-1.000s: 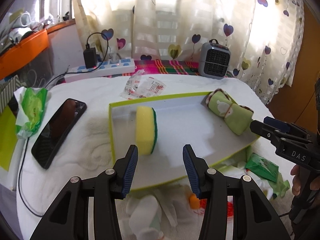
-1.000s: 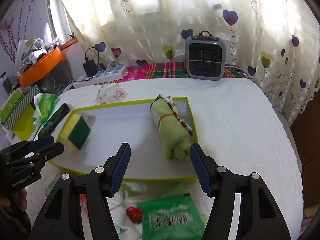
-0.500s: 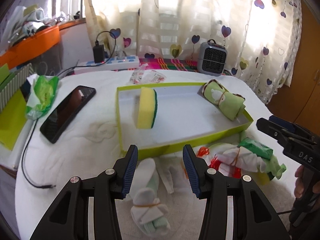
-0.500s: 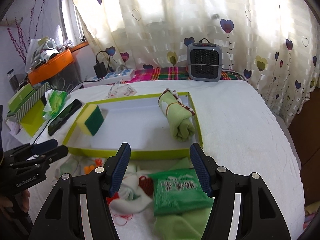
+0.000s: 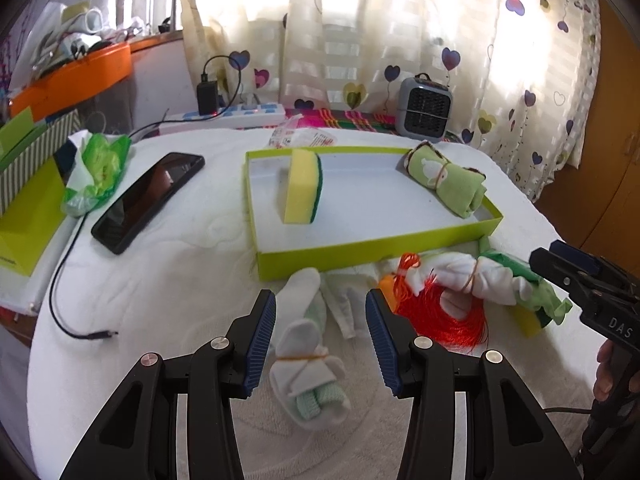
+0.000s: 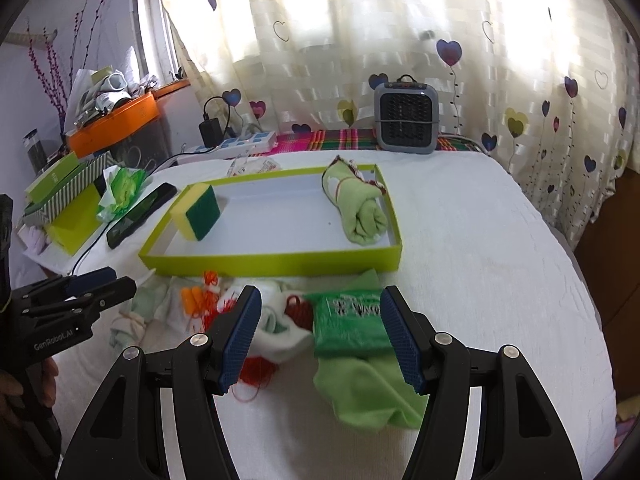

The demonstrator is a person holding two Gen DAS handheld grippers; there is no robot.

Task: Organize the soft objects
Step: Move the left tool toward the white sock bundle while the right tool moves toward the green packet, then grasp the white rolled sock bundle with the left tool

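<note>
On right gripper [image 5: 560, 258]: "DAS"; left gripper [image 6: 100, 284]: "GenRobot.AI".

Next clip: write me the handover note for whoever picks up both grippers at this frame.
Left gripper: open, empty, over the white sock bundle in front of the tray.
Right gripper: open, empty, over the green packet and loose green cloth.
Done: sponge standing on edge at the tray's left end, rolled green towel at its right end.
Left: sock bundle, the tied white bundle, red yarn, green packet and green cloth all lie on the table outside the tray, near its front wall. The sock bundle looks like the likely next pick for the left.
</note>
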